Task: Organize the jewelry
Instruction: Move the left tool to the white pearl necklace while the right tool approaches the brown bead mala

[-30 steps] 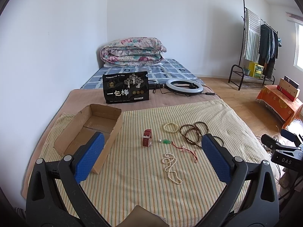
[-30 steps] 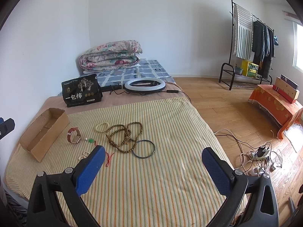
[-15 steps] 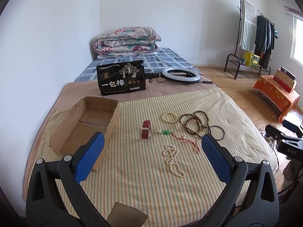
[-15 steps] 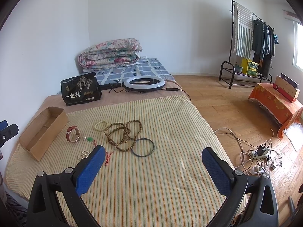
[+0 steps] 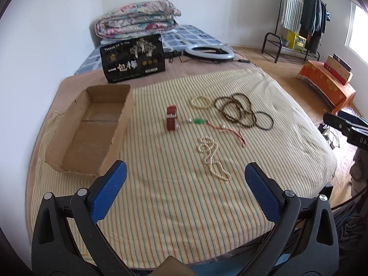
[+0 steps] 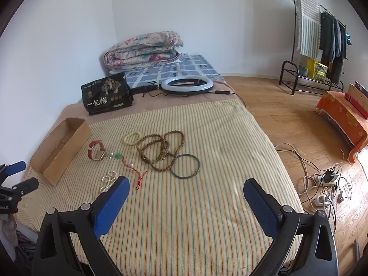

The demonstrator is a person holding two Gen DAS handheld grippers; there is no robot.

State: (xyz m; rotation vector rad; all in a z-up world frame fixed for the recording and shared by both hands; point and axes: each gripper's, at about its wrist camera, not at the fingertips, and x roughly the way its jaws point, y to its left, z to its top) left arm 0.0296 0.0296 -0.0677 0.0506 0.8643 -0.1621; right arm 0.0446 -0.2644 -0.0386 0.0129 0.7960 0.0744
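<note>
Jewelry lies spread on a striped bedcover: a red watch (image 5: 171, 118) (image 6: 96, 153), a green pendant on red cord (image 5: 199, 121) (image 6: 118, 155), a white pearl strand (image 5: 212, 158) (image 6: 108, 179), a cream bead bracelet (image 5: 201, 102) (image 6: 132, 137), long brown bead strings (image 5: 237, 111) (image 6: 162, 150) and a dark bangle (image 5: 264, 120) (image 6: 185, 166). An empty cardboard box (image 5: 92, 128) (image 6: 59, 147) sits to their left. My left gripper (image 5: 185, 181) hovers open over the near edge of the bed. My right gripper (image 6: 186, 194) is open too, short of the bangle, holding nothing.
A black snack bag (image 5: 133, 62) (image 6: 107, 96), a ring light (image 5: 209, 51) (image 6: 186, 85) and a folded quilt (image 5: 135, 18) lie further back. To the right are wooden floor, a clothes rack (image 6: 319, 36), an orange-covered stand (image 6: 345, 117) and a tangle of cables (image 6: 322, 184).
The left gripper has pulled back and risen, so the box and jewelry sit further off and the bed's near edge shows. The right gripper has barely moved. Both stay open.
</note>
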